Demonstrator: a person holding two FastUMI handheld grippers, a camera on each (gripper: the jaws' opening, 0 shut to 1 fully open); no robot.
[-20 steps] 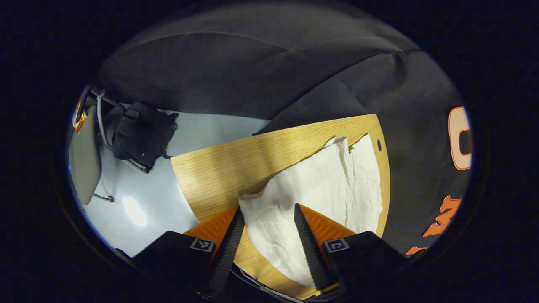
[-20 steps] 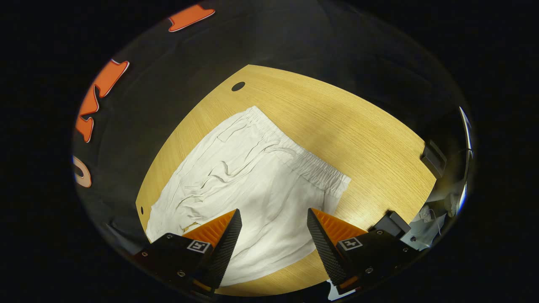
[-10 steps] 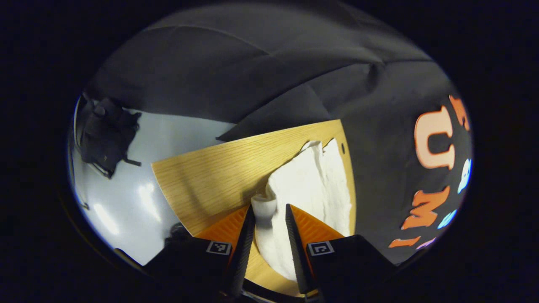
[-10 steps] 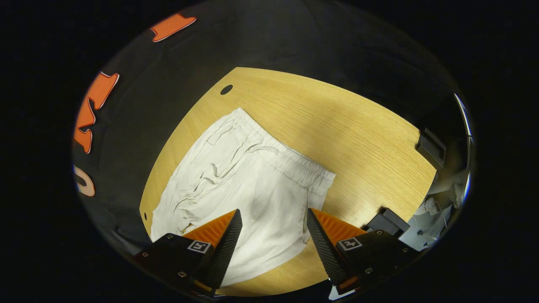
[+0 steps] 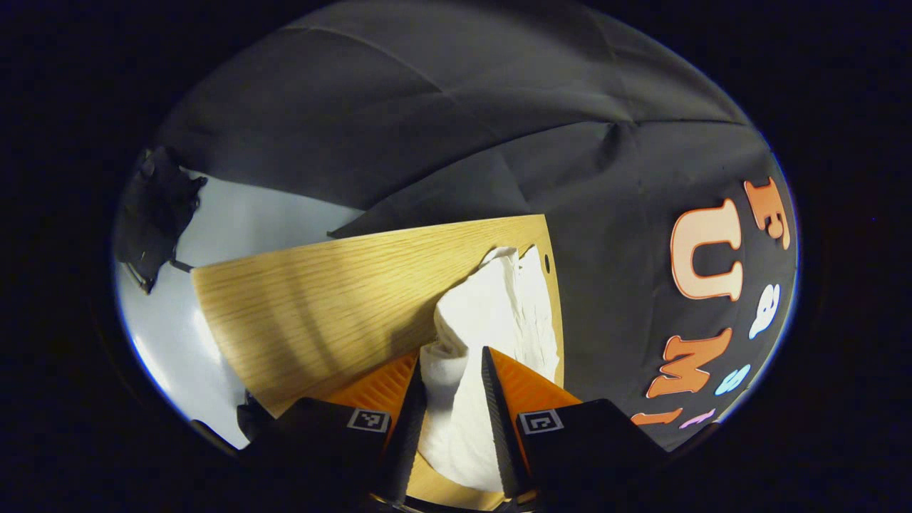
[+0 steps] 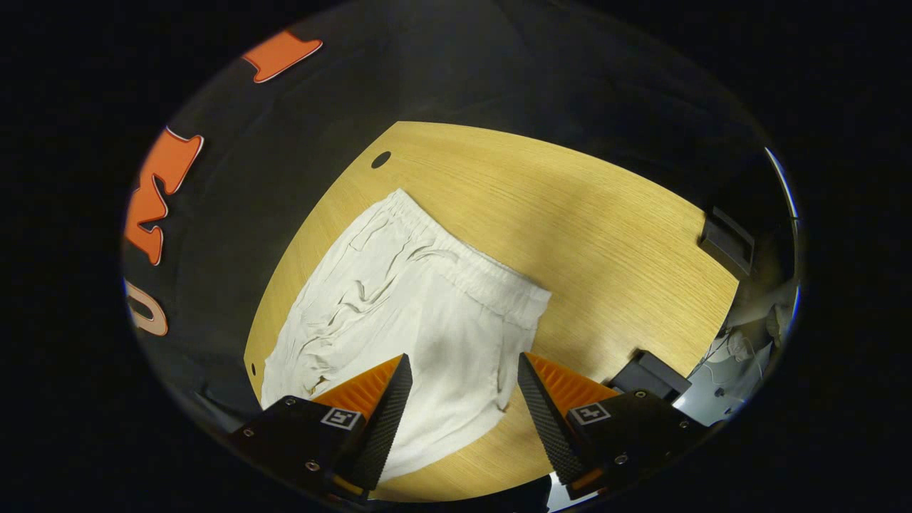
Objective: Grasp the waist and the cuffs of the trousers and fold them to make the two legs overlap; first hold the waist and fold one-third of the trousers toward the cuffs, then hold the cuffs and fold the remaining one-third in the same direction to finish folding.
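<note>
In the left gripper view, the left tool [image 5: 450,370] sits at the bottom centre of the frame with its two fingers drawn narrow, and a bunched fold of the white trousers [image 5: 499,313] rises between them. Both fingers [image 5: 412,420] press against that fold, so the tool holds the cloth. From the grip the fabric runs up and to the right in a rumpled ridge, ending near the far right edge of the wooden desk [image 5: 313,292], just beside a small round hole in the desktop. The desk fills the middle of the frame; pale floor [image 5: 235,214] shows at the left, with a dark bag [image 5: 153,206] at the upper left.

In the right gripper view, the right tool [image 6: 463,392] is at the bottom centre with its fingers spread wide and nothing between them. It hangs above the trousers [image 6: 399,306], apart from the cloth. The trousers lie flat on the desk [image 6: 605,235] in the centre-left of the frame, the gathered elastic waist [image 6: 484,274] running diagonally from upper left to lower right, wrinkles across the left portion. A dark hole [image 6: 380,159] marks the desktop above the waist's upper end. Two dark clamps [image 6: 727,239] sit at the desk's right edge.
</note>
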